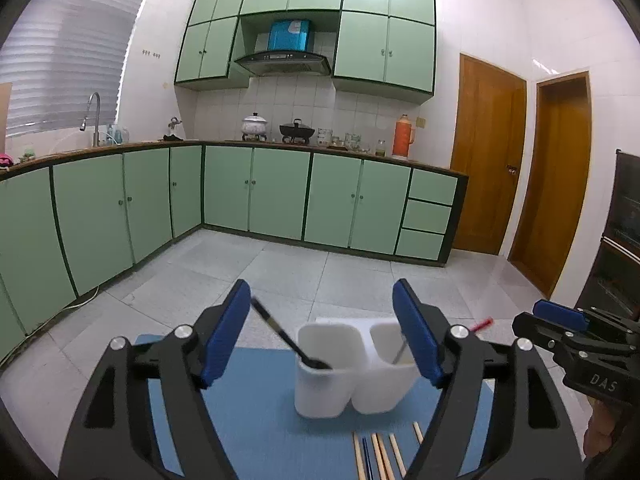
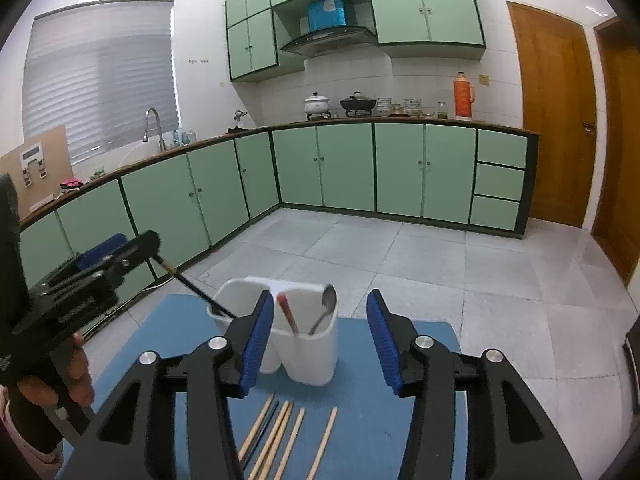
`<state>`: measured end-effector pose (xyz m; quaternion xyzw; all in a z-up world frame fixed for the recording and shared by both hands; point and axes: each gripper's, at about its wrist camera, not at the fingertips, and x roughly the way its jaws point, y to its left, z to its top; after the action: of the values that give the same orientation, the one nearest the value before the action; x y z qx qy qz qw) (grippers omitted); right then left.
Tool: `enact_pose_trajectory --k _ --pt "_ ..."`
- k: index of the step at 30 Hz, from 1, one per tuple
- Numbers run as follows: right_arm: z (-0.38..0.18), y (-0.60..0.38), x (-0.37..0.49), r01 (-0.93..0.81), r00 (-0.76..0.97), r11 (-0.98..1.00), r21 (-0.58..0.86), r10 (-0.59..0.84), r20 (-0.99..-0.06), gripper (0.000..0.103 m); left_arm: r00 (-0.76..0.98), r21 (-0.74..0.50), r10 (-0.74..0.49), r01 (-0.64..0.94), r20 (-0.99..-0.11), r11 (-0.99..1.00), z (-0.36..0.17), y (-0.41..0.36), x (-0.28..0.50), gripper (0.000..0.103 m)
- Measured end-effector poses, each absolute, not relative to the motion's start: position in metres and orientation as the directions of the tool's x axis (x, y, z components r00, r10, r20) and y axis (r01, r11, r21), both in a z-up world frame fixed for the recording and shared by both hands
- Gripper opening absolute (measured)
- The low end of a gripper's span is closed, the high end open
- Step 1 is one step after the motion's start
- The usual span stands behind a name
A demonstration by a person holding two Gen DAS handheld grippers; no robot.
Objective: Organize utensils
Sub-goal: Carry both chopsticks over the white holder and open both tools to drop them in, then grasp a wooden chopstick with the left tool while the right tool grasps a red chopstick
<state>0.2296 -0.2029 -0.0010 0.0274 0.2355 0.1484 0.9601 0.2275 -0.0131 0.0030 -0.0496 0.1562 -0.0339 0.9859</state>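
Observation:
A white two-compartment holder (image 1: 320,392) (image 2: 308,360) stands on a blue mat (image 2: 360,420). A black-handled utensil (image 1: 280,332) (image 2: 196,288) leans in its left compartment, its top end close by one blue pad of my left gripper (image 1: 320,288), which is open and pressing on nothing. In the right compartment stand a red-handled utensil (image 2: 286,312) and a metal spoon (image 2: 326,308). My right gripper (image 2: 320,296) is open just before the holder, the red handle beside its left pad. Several wooden chopsticks (image 2: 280,432) (image 1: 380,456) and one dark one lie on the mat near me.
The mat's table is small, with grey tiled floor (image 2: 400,248) beyond it. Green cabinets (image 1: 256,192) with pots on the counter line the far walls. Wooden doors (image 1: 488,152) are at the right. A person's hand (image 2: 76,376) holds the left gripper's handle.

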Motion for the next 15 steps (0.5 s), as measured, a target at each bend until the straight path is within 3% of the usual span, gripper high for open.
enact_pose_trajectory --k 7,15 --pt "-0.025 -0.209 0.178 -0.247 0.843 0.959 0.14 0.284 -0.457 0.052 0.937 -0.104 -0.081 0.049 -0.339 0.993 -0.013 -0.015 0.182 0.078" --pt "-0.08 -0.21 0.125 -0.166 0.822 0.976 0.143 0.217 -0.526 0.052 0.884 -0.074 -0.071 0.041 -0.462 0.996 -0.064 -0.018 0.14 0.078"
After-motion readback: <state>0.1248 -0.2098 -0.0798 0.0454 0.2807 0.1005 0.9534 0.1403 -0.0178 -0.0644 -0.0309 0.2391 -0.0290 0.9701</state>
